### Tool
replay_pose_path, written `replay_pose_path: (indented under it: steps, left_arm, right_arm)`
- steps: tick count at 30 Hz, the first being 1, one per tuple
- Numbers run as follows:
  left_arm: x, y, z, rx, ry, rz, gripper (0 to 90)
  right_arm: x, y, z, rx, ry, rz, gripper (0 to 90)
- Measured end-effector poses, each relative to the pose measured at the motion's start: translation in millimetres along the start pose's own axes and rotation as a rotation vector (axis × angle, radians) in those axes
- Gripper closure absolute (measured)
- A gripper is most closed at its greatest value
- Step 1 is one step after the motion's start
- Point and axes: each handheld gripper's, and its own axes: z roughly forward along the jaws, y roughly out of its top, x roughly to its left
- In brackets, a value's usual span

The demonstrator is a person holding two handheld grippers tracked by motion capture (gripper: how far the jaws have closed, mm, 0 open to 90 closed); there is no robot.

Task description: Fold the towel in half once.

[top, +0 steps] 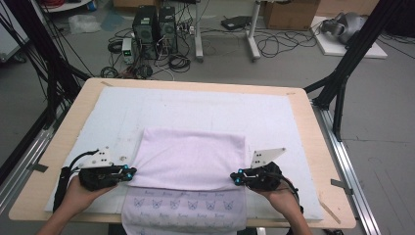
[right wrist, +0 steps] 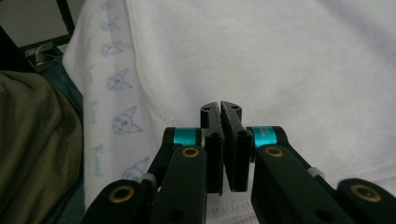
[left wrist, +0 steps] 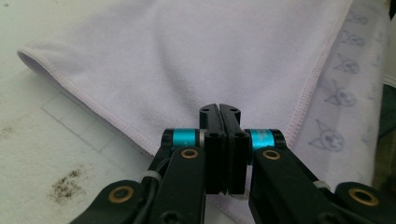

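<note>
A pale lilac towel lies folded over on the white mat. Its printed end hangs over the table's front edge. My left gripper sits at the towel's left edge, jaws shut. In the left gripper view the gripper lies over the towel, just past the stitched hem. My right gripper is at the towel's right edge, also shut. In the right gripper view the tips lie over the towel. No cloth shows between either pair of jaws.
The mat covers a wooden table, with bare wood at the rims. Dark stains mark the mat left of the towel. Olive fabric lies below the front edge. Computer towers and cables sit on the floor beyond.
</note>
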Motion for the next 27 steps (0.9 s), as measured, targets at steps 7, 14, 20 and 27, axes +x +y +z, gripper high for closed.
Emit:
replay_pose_path:
  steps: [7, 14, 20, 27]
  left_arm:
    - [-28.4, -13.9, -14.0, 0.016, -0.021, 0.02, 88.1]
    - [-18.8, -3.7, -7.9, -0.01, 0.015, 0.013, 71.3]
    - [16.1, 11.1, 11.5, -0.009, 0.083, -0.003, 65.0]
    - [54.0, 34.4, 35.1, -0.024, 0.123, -0.046, 62.4]
  right_arm:
    - [25.9, -13.6, -7.3, -0.003, 0.06, 0.017, 87.8]
    - [17.0, -15.4, -13.4, -0.008, 0.041, 0.055, 70.3]
    - [-27.0, -2.0, -6.1, -0.022, -0.057, 0.102, 57.7]
    - [-72.6, 10.8, 4.8, -0.018, -0.133, 0.135, 51.1]
